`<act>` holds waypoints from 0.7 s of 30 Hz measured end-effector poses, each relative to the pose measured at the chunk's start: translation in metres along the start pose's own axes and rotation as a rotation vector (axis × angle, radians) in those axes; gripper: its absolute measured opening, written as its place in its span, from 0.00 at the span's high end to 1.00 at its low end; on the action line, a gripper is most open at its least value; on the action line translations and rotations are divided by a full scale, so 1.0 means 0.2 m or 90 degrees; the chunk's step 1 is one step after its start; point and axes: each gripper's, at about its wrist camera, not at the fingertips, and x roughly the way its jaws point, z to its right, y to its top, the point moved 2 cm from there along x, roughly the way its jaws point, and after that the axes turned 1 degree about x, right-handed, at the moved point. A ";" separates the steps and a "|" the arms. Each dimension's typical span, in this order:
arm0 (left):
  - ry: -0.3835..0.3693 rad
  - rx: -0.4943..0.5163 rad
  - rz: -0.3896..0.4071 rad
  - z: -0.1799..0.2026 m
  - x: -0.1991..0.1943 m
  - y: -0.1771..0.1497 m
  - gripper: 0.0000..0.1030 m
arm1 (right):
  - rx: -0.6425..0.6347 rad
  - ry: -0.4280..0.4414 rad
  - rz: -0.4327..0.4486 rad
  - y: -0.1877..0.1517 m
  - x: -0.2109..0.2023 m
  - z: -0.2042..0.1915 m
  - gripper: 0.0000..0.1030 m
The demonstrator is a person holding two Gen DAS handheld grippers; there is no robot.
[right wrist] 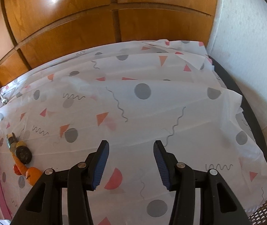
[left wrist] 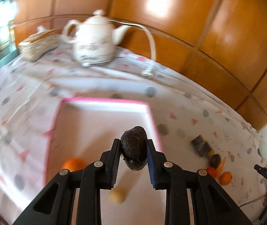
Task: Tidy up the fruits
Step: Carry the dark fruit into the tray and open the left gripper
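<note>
My left gripper [left wrist: 133, 145] is shut on a dark brown, rough-skinned fruit [left wrist: 134, 148] and holds it above a white tray with a pink rim [left wrist: 103, 99]. In the tray lie an orange [left wrist: 73, 164] and a small yellowish fruit [left wrist: 117, 196]. To the tray's right on the cloth is a heap of fruit: an orange [left wrist: 225, 177], a dark fruit [left wrist: 215, 160] and a carrot [left wrist: 220, 166]. The same heap shows in the right wrist view, with an orange [right wrist: 33, 174] and a dark fruit [right wrist: 23, 154]. My right gripper [right wrist: 131, 146] is open and empty over bare cloth.
A white teapot [left wrist: 94, 39] with a cord and a woven basket [left wrist: 37, 45] stand at the table's far side. Wooden panels [right wrist: 96, 18] back the table. The patterned tablecloth [right wrist: 142, 103] hangs over the right edge near a white wall.
</note>
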 end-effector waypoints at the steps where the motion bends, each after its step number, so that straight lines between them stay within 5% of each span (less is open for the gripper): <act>1: 0.015 -0.011 0.002 -0.07 -0.04 -0.04 0.74 | -0.008 0.008 -0.001 0.00 0.00 -0.02 0.51; 9: 0.072 -0.055 -0.028 -0.32 -0.10 -0.29 0.77 | -0.084 0.042 -0.017 -0.06 0.01 -0.18 0.52; 21: 0.075 -0.037 -0.007 -0.30 -0.17 -0.34 0.77 | -0.187 0.147 0.001 -0.16 -0.05 -0.50 0.52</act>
